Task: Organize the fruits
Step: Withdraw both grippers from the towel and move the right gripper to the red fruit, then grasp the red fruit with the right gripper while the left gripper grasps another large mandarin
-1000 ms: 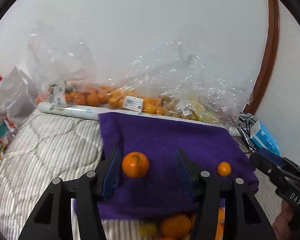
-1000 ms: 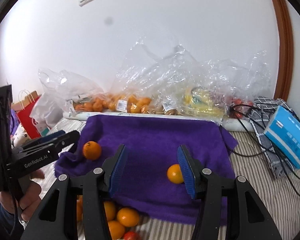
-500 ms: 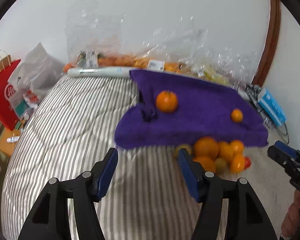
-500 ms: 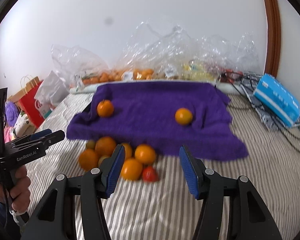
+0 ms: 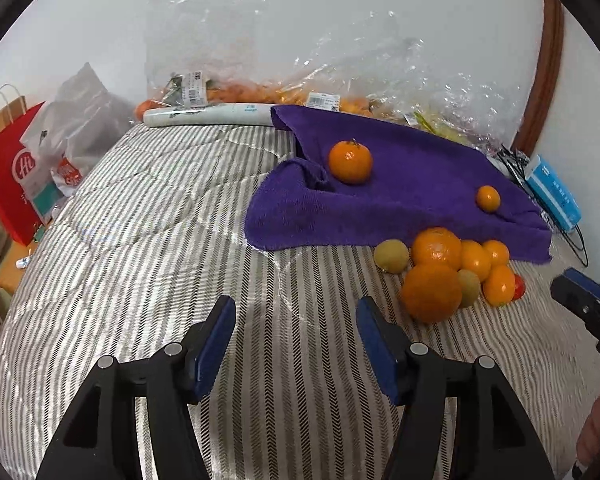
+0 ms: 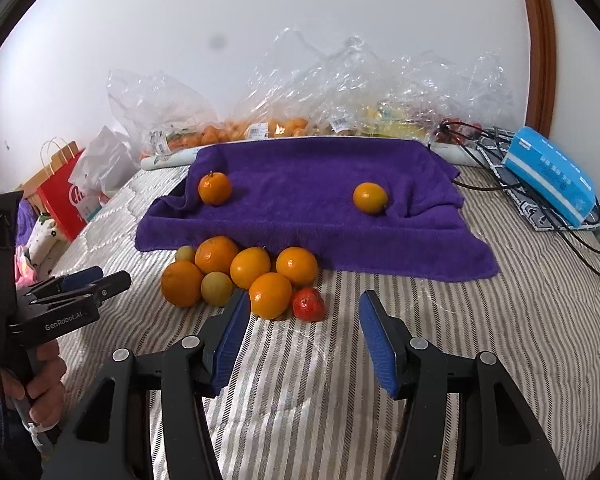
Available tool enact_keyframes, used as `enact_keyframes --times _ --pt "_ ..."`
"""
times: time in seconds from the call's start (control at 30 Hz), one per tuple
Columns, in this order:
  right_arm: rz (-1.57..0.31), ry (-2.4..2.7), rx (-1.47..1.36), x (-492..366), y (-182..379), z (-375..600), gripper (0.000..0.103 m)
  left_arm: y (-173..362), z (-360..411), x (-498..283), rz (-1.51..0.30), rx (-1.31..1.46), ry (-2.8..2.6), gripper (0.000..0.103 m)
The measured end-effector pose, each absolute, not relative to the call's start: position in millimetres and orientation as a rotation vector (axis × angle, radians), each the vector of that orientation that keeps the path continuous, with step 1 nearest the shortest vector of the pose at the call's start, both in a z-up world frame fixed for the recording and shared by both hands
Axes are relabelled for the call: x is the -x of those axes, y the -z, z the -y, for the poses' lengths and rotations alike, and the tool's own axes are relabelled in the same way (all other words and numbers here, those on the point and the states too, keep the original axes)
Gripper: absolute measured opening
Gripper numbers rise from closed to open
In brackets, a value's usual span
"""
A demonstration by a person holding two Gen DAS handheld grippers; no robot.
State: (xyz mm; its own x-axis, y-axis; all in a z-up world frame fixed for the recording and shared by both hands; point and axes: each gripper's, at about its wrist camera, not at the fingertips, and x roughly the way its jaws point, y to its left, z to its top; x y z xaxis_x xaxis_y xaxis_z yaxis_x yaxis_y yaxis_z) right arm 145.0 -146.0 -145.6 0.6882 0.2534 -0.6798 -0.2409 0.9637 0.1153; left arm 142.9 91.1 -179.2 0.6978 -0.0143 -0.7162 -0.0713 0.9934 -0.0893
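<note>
— Purple terry towel [image 5: 412, 196] first, seen from the left wrist: it is spread over the striped grey-and-white quilted bedcover [image 5: 148, 240], with a stemmed orange mandarin [image 5: 350, 161] sitting near its left fold and a smaller round orange fruit [image 5: 488, 198] towards its right side.

— And the left gripper [image 5: 296, 334]?

— Black frame, blue pads, spread wide with nothing between them, above bare bedcover. Just off the towel's near edge lies a loose pile of oranges and yellow-green fruits [image 5: 452, 272]; it is ahead and to the right of the pads, not touching them. The tip of the right gripper [image 5: 588, 308] pokes in at the right border.

— What lines the wall?

— Crinkled clear plastic bags of orange fruit [image 5: 268, 92], a white rolled tube [image 5: 208, 115] in front of them, a red paper carrier bag [image 5: 8, 184] at far left and a blue tissue pack [image 5: 554, 192] at right.

— Now the right wrist view.

— The right gripper [image 6: 302, 332] is also parted wide and holds nothing. Its left pad overlaps the nearest orange of the pile [image 6: 240, 276] in the picture; I cannot tell whether they touch. A small red fruit [image 6: 308, 305] rests at the pile's right end, just ahead of the gap. On the towel [image 6: 312, 200] behind, the mandarin [image 6: 215, 188] sits left and the smaller fruit [image 6: 370, 198] right, well apart.

— Anything else?

— The left gripper [image 6: 80, 284] shows side-on at the left; how far its fingers stand apart cannot be judged here. Black cables [image 6: 540, 184] trail beside the tissue pack [image 6: 550, 176].
</note>
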Motion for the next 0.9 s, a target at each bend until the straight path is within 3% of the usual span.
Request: enact_keyframes --times 0.2,0.73,0.83,0.9 --pt "-0.806 -0.263 0.035 -162 165 138 0.046 187 -99 -151 -0.845 0.187 0.034 0.062" --pt "-0.897 -0.255 0.097 -181 186 132 0.038 186 -101 -150 -0.841 0.203 0.055 0.065" --pt "-0.893 -0.265 0.11 -182 186 130 0.025 186 -101 -150 -0.84 0.205 0.055 0.065" --pt "-0.889 -0.27 0.112 -180 185 129 0.024 186 -101 -150 -0.841 0.203 0.055 0.065"
